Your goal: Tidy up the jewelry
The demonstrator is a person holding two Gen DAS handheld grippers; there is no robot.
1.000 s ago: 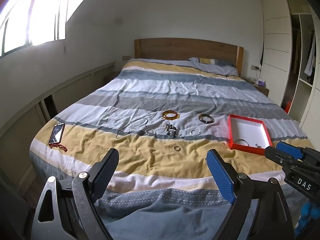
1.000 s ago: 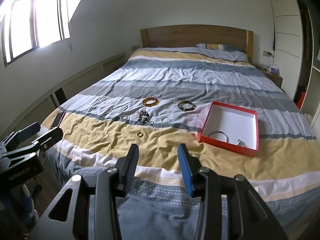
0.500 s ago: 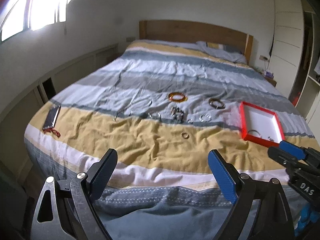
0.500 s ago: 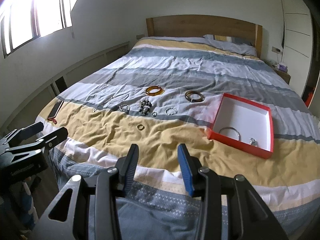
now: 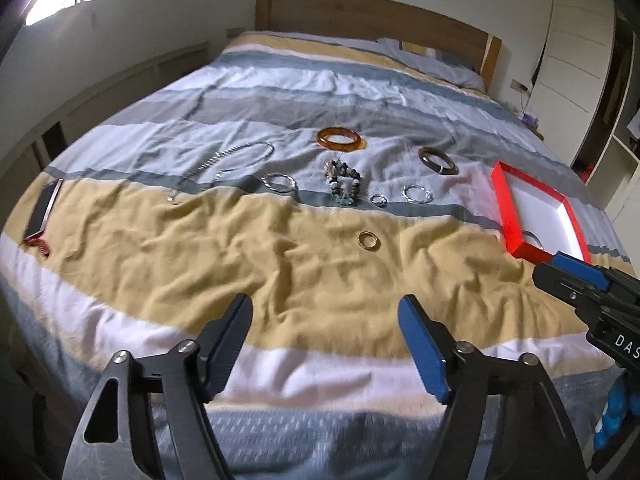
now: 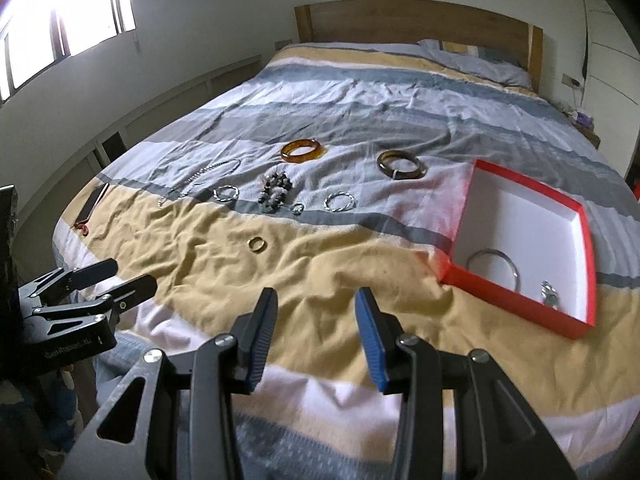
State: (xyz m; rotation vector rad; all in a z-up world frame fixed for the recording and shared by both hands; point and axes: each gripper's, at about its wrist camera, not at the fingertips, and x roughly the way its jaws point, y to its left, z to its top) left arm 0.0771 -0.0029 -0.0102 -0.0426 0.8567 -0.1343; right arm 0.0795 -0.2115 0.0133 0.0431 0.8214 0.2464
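Note:
Jewelry lies on the striped bed cover: an amber bangle [image 5: 341,139] [image 6: 302,150], a dark bangle [image 5: 438,159] [image 6: 401,164], a bead bracelet [image 5: 343,183] [image 6: 275,191], silver bracelets [image 5: 281,182] [image 6: 339,201], a chain necklace [image 5: 236,158], a small silver ring [image 6: 297,208] and a gold ring [image 5: 369,239] [image 6: 257,244]. A red box [image 5: 535,220] [image 6: 520,240] with a white inside holds a silver bangle [image 6: 496,262] and a small piece [image 6: 550,294]. My left gripper [image 5: 326,336] is open and empty above the bed's near edge. My right gripper [image 6: 316,320] is open and empty, short of the gold ring.
A phone [image 5: 42,210] [image 6: 93,202] with a red cord lies at the bed's left edge. A wooden headboard [image 6: 416,20] and a pillow [image 6: 476,60] stand at the far end. Wardrobe shelves [image 5: 600,80] are on the right, a window [image 6: 60,20] on the left.
Both grippers have moved forward and tilted down toward the bed, so the jewelry and the box look nearer. Both jaws stay open.

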